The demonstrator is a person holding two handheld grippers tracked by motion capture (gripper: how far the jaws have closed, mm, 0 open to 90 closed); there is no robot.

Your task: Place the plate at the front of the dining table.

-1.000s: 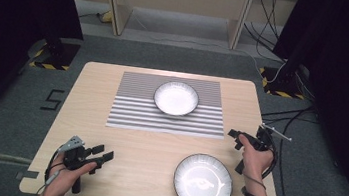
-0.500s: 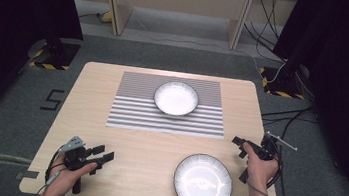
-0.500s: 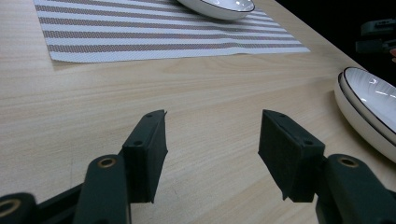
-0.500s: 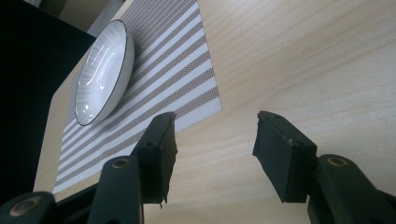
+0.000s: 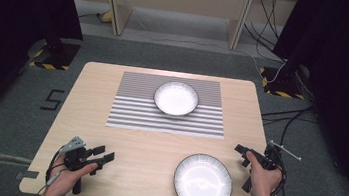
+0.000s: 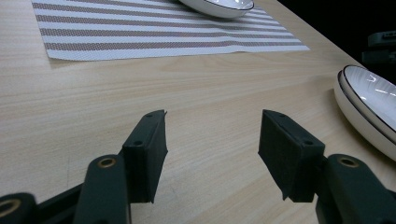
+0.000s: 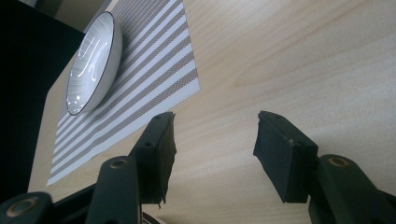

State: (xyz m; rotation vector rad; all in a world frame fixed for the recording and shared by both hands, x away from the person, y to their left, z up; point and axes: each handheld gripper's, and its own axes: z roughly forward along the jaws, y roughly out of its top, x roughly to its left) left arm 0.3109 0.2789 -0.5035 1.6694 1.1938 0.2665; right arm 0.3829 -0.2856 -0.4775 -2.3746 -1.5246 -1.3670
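Round glossy plate (image 5: 202,182) on pale wood-grain table (image 5: 156,146) | woven striped mat (image 5: 167,103) | both grippers' jaws spread, empty

Black left gripper (image 5: 104,155) with grey three-cornered plate, black right gripper (image 5: 242,154), brass-coloured screws, trailing cables

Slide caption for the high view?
Two open claws, left and right, flank a plate; bowl on striped mat.
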